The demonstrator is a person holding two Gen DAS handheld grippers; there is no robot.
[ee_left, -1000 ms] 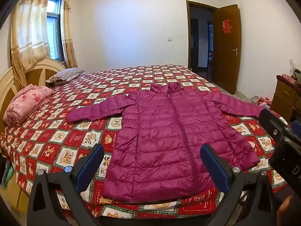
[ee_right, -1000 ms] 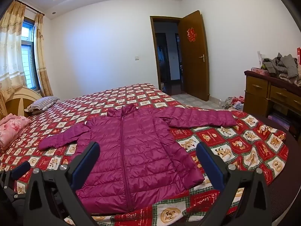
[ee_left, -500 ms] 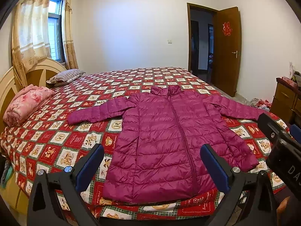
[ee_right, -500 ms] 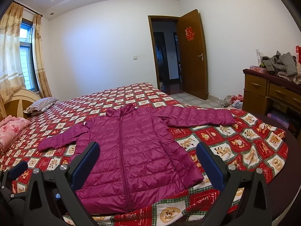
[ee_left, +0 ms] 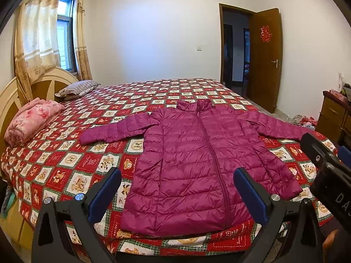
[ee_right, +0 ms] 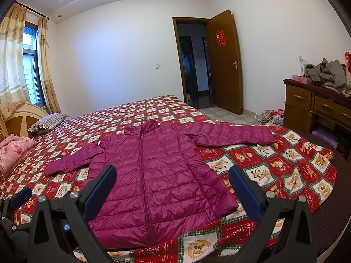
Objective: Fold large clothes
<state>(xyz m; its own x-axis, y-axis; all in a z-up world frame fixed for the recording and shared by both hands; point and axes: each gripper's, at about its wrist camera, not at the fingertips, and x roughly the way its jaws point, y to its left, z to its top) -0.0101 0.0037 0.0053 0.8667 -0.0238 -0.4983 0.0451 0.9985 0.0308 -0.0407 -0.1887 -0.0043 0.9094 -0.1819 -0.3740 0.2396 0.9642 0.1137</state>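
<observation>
A magenta quilted puffer jacket [ee_left: 197, 164] lies flat and zipped on the bed, collar at the far end, hem toward me, both sleeves spread out sideways. The right wrist view shows the same jacket [ee_right: 158, 182]. My left gripper [ee_left: 177, 175] hovers open above the hem at the bed's near edge, holding nothing. My right gripper [ee_right: 172, 174] is open too, over the hem's right part, apart from the fabric. The right gripper's body [ee_left: 326, 175] shows at the right edge of the left wrist view.
The bed [ee_left: 72, 164] has a red patchwork cover. A folded pink blanket [ee_left: 30, 120] and a striped pillow [ee_left: 76, 87] lie by the headboard. A wooden dresser [ee_right: 316, 107] with piled clothes stands right. A brown door [ee_right: 223, 65] is ajar at the back.
Both grippers drifted slightly, so the jacket sits a little lower in each view. Both stay open; the jacket has not moved.
</observation>
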